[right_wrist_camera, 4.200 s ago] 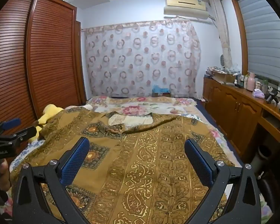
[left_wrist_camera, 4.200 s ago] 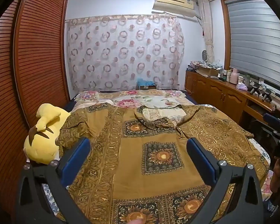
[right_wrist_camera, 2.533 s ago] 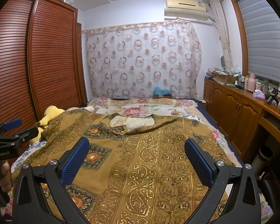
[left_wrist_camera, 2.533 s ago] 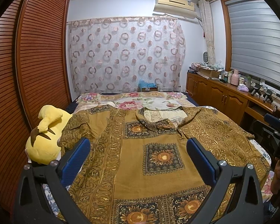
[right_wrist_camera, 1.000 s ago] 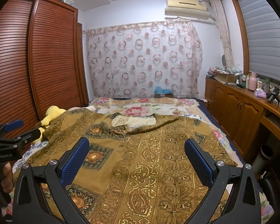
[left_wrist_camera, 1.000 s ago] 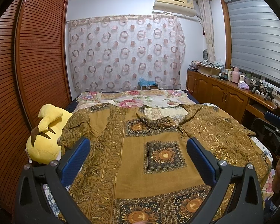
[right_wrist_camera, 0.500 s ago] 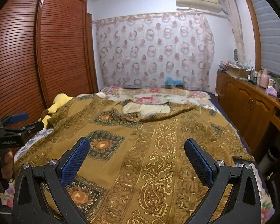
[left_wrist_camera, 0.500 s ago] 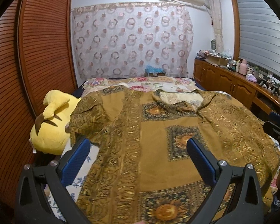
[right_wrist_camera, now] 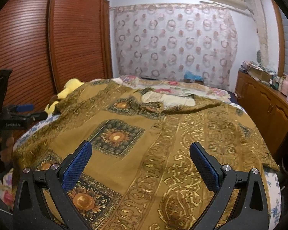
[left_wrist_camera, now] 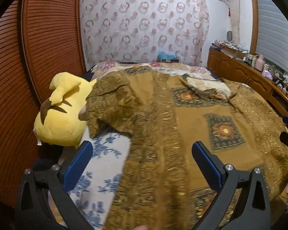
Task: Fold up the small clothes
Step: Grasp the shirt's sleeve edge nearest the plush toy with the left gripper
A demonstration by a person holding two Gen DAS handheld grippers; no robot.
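Observation:
A brown and gold patterned short-sleeved shirt (left_wrist_camera: 184,126) lies spread flat on the bed, collar toward the far end; it also shows in the right wrist view (right_wrist_camera: 163,138). My left gripper (left_wrist_camera: 142,159) is open and empty, above the shirt's left side near its left sleeve (left_wrist_camera: 109,103). My right gripper (right_wrist_camera: 140,159) is open and empty, above the shirt's lower right half. The left gripper also shows at the left edge of the right wrist view (right_wrist_camera: 19,115).
A yellow plush toy (left_wrist_camera: 61,111) lies on the bed's left edge beside the sleeve. White and blue floral bedding (left_wrist_camera: 103,164) shows beside the shirt. Wooden louvred wardrobe doors (left_wrist_camera: 28,61) stand on the left, and a wooden cabinet (right_wrist_camera: 268,111) on the right.
Both grippers have moved forward and down toward the shirt. The left one has swung left, bringing the sleeve and plush toy closer. Both stay open.

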